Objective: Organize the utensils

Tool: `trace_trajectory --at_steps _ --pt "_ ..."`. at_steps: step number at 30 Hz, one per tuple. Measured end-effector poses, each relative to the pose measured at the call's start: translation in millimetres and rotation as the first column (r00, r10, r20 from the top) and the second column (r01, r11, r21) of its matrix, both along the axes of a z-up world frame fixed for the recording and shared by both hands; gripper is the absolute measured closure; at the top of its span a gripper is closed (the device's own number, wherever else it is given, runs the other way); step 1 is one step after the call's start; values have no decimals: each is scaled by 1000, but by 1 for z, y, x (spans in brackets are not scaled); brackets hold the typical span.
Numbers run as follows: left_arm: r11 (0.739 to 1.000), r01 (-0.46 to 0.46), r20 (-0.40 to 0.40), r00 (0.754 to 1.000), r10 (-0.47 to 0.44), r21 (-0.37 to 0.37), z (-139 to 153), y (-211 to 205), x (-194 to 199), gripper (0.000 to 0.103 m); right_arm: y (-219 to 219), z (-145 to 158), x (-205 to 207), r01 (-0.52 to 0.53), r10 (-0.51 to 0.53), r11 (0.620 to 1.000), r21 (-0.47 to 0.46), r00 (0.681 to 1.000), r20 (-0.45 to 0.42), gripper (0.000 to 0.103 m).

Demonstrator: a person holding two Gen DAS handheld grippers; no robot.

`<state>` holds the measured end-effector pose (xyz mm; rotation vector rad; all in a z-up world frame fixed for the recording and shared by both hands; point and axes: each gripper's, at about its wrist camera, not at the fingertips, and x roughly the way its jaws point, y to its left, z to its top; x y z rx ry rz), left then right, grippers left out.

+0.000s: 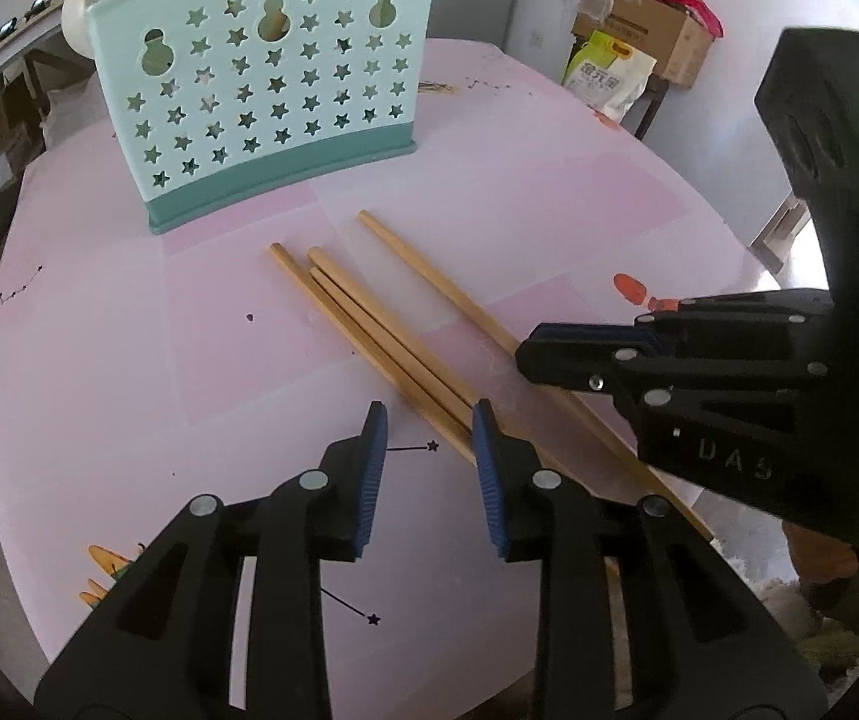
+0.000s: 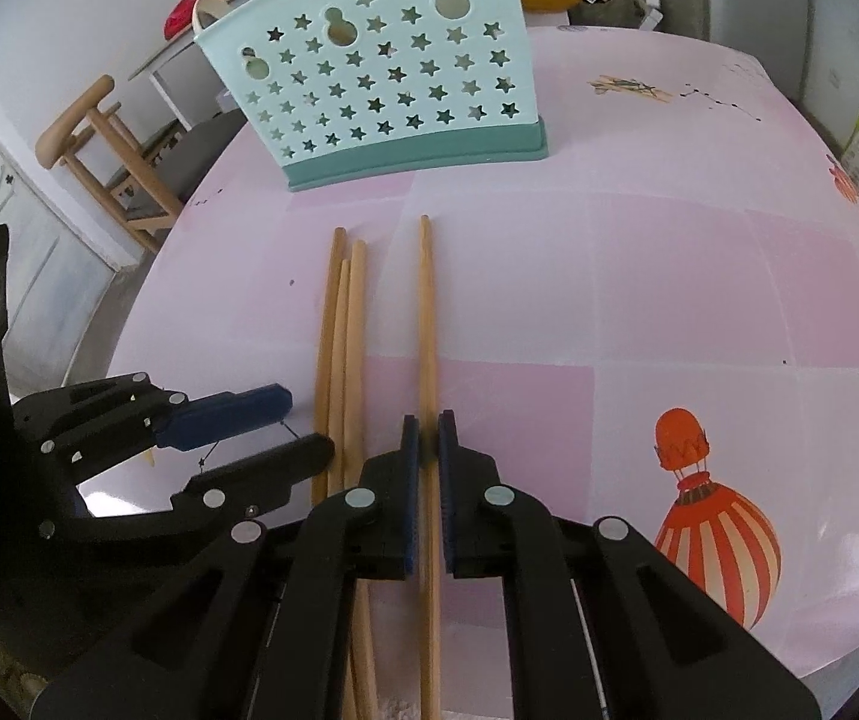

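Several wooden chopsticks lie on the pink table [image 1: 99, 360] in front of a pale teal utensil holder [image 1: 261, 90] [image 2: 393, 78] with star-shaped holes. My right gripper [image 2: 428, 420] [image 1: 528, 348] is shut on the lone chopstick [image 2: 427, 312] [image 1: 429, 276], its blue pads pressing both sides. A bundle of three chopsticks [image 1: 363, 324] [image 2: 339, 324] lies just left of it. My left gripper [image 1: 429, 408] [image 2: 303, 423] hovers at the near end of that bundle, open, with only tablecloth between its pads. The bundle's near ends run behind its right finger [image 1: 489, 462].
The holder stands upright at the table's far side. A wooden chair [image 2: 99, 138] stands off the table's left edge. A cardboard box [image 1: 657, 30] and a printed bag [image 1: 606, 75] sit beyond the far right edge. A balloon print [image 2: 711, 546] marks the cloth.
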<state>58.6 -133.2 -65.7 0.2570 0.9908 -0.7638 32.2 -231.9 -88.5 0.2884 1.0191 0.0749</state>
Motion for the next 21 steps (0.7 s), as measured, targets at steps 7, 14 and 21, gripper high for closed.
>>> trace_trajectory --at_steps 7,14,21 --pt "998 -20 41 999 17 58 -2 -2 3 74 -3 0 0 30 -30 1000 6 1000 0 96" --pt "996 -51 54 997 47 77 -2 10 10 74 -5 0 -1 49 -49 999 0 999 -1 96" --pt "990 -107 30 994 104 90 0 37 21 75 -9 1 -3 57 -57 998 -23 998 -11 96"
